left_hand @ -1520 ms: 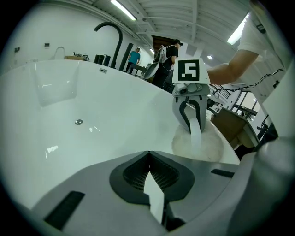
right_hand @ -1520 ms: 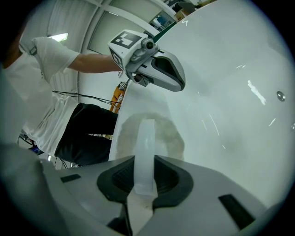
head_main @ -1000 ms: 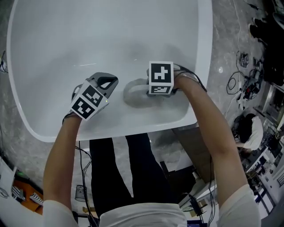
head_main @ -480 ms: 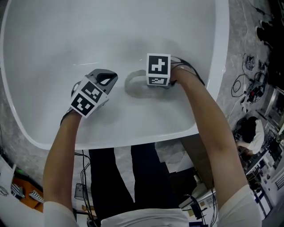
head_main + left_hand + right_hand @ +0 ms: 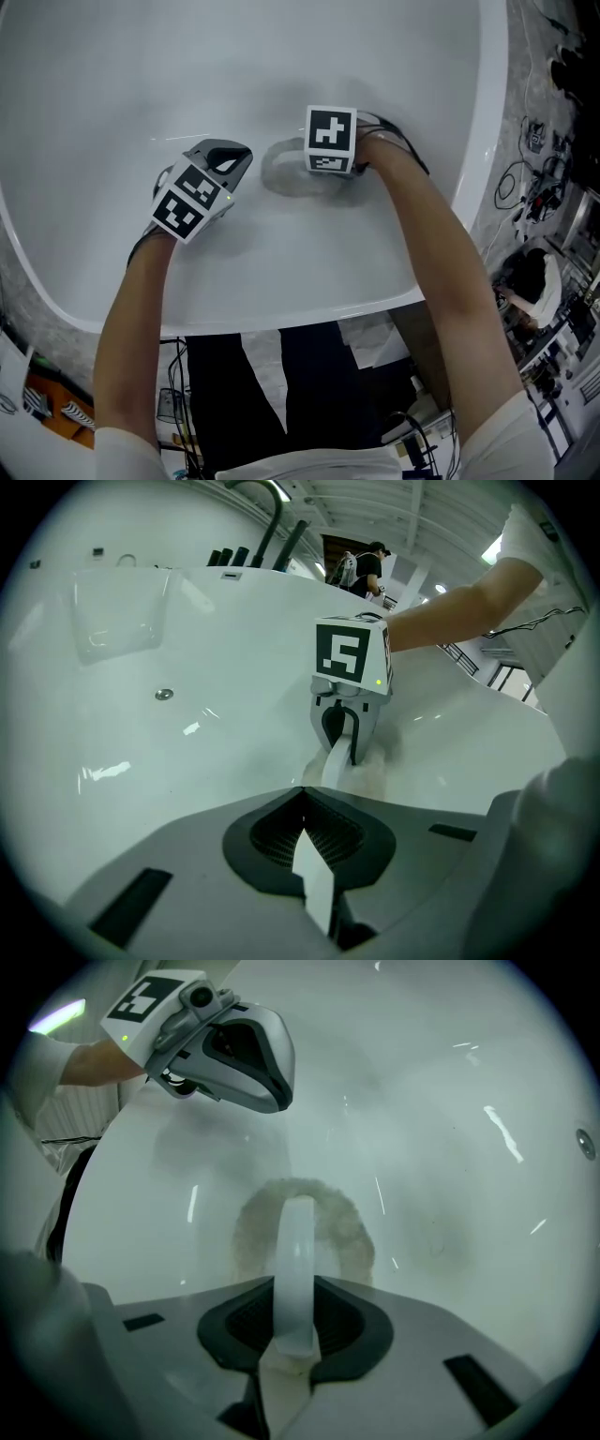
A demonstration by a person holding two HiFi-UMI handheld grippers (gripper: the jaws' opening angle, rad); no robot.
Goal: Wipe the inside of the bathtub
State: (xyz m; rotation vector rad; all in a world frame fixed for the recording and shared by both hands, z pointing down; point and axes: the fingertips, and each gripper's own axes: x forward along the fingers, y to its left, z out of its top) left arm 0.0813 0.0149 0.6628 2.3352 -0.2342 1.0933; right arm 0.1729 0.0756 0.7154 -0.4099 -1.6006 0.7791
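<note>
The right tool (image 5: 298, 1321) is clamped on the white arched handle (image 5: 298, 1241) of a round fuzzy scrubber (image 5: 352, 1232). The scrubber lies flat against the inner surface of the bathtub (image 5: 187, 75), straight ahead of the tool, and the handle's long axis runs in line with the jaws. The left tool (image 5: 232, 161) has its jaws drawn together on nothing and hangs near that pad, out beyond its far end. So the right hand alone is placed to wipe, and a stroke sideways or back toward the person looks freer than one pushed straight ahead.
</note>
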